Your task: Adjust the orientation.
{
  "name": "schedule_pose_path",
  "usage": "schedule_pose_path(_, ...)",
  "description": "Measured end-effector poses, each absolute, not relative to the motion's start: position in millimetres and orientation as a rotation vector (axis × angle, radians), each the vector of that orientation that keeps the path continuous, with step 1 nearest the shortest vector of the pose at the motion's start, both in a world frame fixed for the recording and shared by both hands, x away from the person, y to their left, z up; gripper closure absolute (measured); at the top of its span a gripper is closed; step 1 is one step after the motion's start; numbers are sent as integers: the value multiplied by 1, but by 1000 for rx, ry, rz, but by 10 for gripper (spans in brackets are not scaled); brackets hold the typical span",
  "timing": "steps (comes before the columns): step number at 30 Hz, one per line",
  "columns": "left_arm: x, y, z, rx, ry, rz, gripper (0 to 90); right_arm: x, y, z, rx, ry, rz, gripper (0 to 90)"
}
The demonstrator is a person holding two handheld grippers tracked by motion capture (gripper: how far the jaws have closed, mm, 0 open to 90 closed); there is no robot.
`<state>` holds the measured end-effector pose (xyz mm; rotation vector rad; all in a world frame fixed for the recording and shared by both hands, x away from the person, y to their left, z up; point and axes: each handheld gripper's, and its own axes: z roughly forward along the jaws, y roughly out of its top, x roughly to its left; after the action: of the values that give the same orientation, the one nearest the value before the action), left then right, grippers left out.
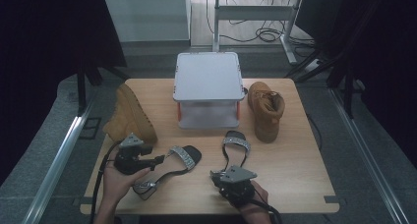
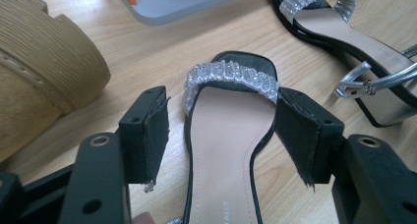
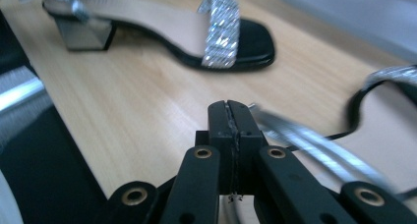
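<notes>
My open left claw (image 2: 223, 135) straddles the black flat sandal with glittering silver strap (image 2: 228, 130), toe at twelve o'clock.

Table (image 1: 295, 150): light wood top, rounded corners, on grey floor (image 1: 378, 135).
Rails (image 1: 59, 155): metal, flanking the table on both sides.
Behind: white desk frame (image 1: 255, 13), cables (image 1: 268, 35) on pale flooring.
Sides: dark black curtains (image 1: 44, 37).

Two black sandals (image 1: 179, 160) (image 1: 236, 146), glittering silver straps, flat on table
</notes>
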<state>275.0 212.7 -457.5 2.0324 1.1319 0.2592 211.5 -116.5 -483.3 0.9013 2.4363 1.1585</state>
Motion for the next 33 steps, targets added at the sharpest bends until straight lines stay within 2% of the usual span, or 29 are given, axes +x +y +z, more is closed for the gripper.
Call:
schedule_pose_path(20, 276, 215, -460, 2043, 1138, 256, 381, 204, -103, -508, 885, 2451, 967, 899)
schedule_pose_path(33, 276, 216, -463, 2051, 1148, 247, 379, 193, -130, -507, 957, 2411, 963, 899)
